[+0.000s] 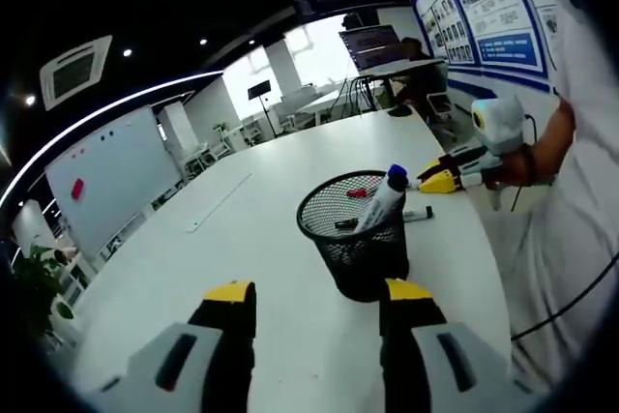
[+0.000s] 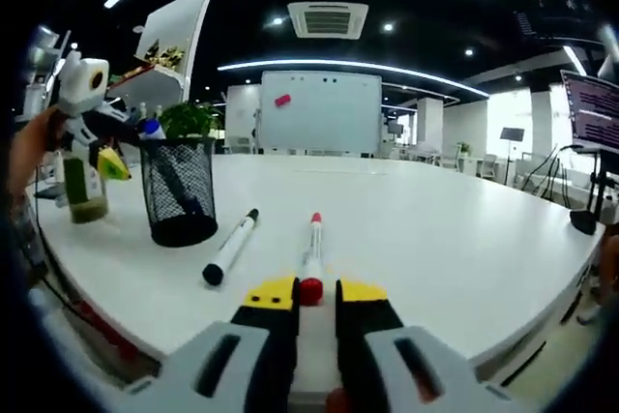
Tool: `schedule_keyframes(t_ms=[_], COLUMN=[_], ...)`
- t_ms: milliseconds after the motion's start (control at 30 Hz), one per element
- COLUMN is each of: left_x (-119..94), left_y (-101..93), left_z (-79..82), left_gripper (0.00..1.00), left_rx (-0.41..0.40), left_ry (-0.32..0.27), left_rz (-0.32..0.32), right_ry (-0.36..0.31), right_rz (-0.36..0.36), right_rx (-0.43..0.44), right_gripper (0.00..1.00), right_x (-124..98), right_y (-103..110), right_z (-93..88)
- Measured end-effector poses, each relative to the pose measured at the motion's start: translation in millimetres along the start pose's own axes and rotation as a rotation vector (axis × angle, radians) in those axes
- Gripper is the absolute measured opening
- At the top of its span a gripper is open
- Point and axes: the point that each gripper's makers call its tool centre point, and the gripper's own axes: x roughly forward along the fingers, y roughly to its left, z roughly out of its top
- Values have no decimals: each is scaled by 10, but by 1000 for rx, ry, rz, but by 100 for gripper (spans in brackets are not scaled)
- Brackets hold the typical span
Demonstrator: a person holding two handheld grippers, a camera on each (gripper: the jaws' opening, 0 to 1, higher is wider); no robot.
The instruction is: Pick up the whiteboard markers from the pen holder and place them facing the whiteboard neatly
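1. Desk: large, white, rounded edge. It carries every item listed below.
2. Pen holder: black wire-mesh cup, upright on the desk; taken as the landmark for this list. In the right gripper view it stands at.
3. Blue-capped marker: standing tilted inside the pen holder, cap above the rim. A red item and a dark one also lie within the mesh; what they are I cannot tell.
4. Black-capped marker: white barrel, flat on the desk just beside the pen holder, its far end pointing toward the whiteboard.
5. Red-capped marker: white barrel, flat on the desk, next over from the black-capped marker and further from the pen holder, roughly parallel to it, far tip toward the whiteboard.
6. Right tongs: jaws close together with the near red end of the red-capped marker between them; whether they grip it I cannot tell.
7. Left tongs: jaws wide apart, holding nothing, low over the desk just in front of the pen holder.
8. Whiteboard: freestanding, well beyond the pen holder across the desk, a red object stuck near its upper corner.
9. Green bottle: on the desk beside the pen holder.
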Motion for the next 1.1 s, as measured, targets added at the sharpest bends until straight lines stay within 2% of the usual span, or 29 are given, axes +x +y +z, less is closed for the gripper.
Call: schedule_keyframes(t_ms=[167, 400, 533, 667, 733, 800, 900, 1000, 1033, 1100], left_x=[2, 0, -1, -3, -4, -5, -8, -11, -11, -11], left_y=[-12, -22, -27, -30, -32, -32, -33, -30, -29, -30], left_z=[5, -1, -3, -1, 0, 2, 7, 10, 11, 11], left_gripper=[53, 53, 53, 53, 53, 53, 53, 53, 53, 53], left_rx=[-1, -1, 0, -1, -1, -2, -1, 0, 0, 0], left_ry=[0, 5, 7, 6, 6, 5, 4, 2, 2, 1], left_rz=[-3, -6, -9, -9, -9, -9, -5, -1, 0, -1], right_ry=[10, 16, 25, 4, -39, -103, -123, -82, -58, -50], right_rz=[1, 0, 6, -7, -3, 30, 116, 197, 211, 203], right_rx=[22, -29, -25, -44, -56, -92, -105, -112, -110, -83], right_gripper=[15, 15, 17, 18, 18, 18, 18, 19, 20, 20], right_x=[9, 5, 4, -14, -31, -68, -120, -137, -126, -108], right_y=[-19, 26, 41, 27, 36, 143, 415, 665, 708, 710], right_z=[-3, 6, -11, 63, 186, 360, 387, 270, 215, 195])
